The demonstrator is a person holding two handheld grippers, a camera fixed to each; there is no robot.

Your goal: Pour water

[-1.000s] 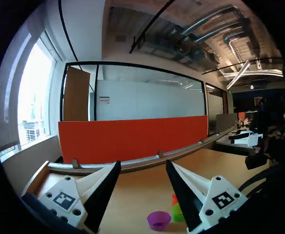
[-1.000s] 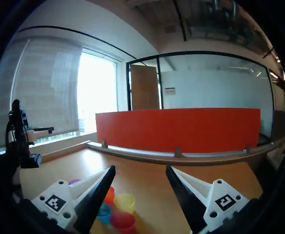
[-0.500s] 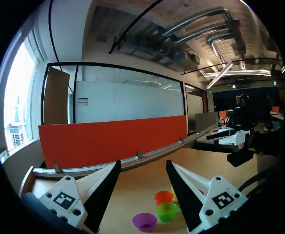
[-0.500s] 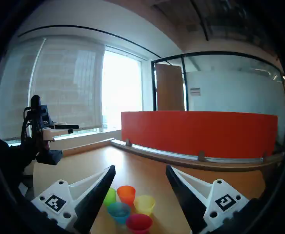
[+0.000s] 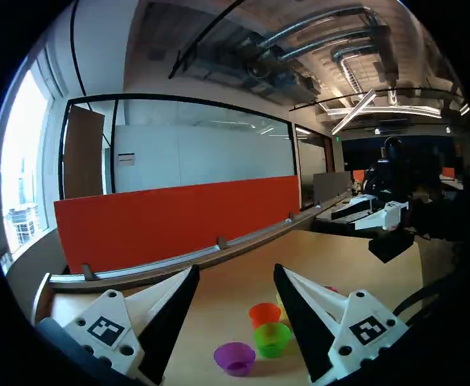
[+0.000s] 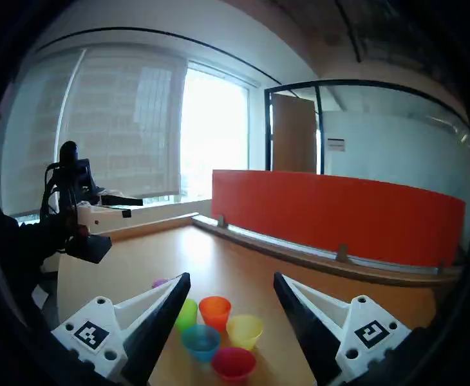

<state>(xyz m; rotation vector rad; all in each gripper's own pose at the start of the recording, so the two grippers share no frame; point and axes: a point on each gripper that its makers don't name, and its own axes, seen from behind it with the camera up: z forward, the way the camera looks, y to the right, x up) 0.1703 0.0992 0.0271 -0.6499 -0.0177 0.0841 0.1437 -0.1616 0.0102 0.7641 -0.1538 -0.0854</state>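
Small plastic cups stand clustered on the wooden desk. Between my left gripper's open fingers I see a purple cup, a green cup and an orange cup. My right gripper is open too, hovering over the orange cup, green cup, blue cup, yellow cup and red cup. Each gripper holds nothing. The right gripper shows far right in the left gripper view. The left gripper shows far left in the right gripper view, in a dark-sleeved hand.
An orange divider panel runs along the desk's far edge, with a metal rail at its foot. A bright window with a blind lies beyond the desk. A glass-walled room stands behind the panel.
Both grippers have swung toward the cups and tipped down a little. More cups now sit between the fingers, and each view shows the other gripper closer in.
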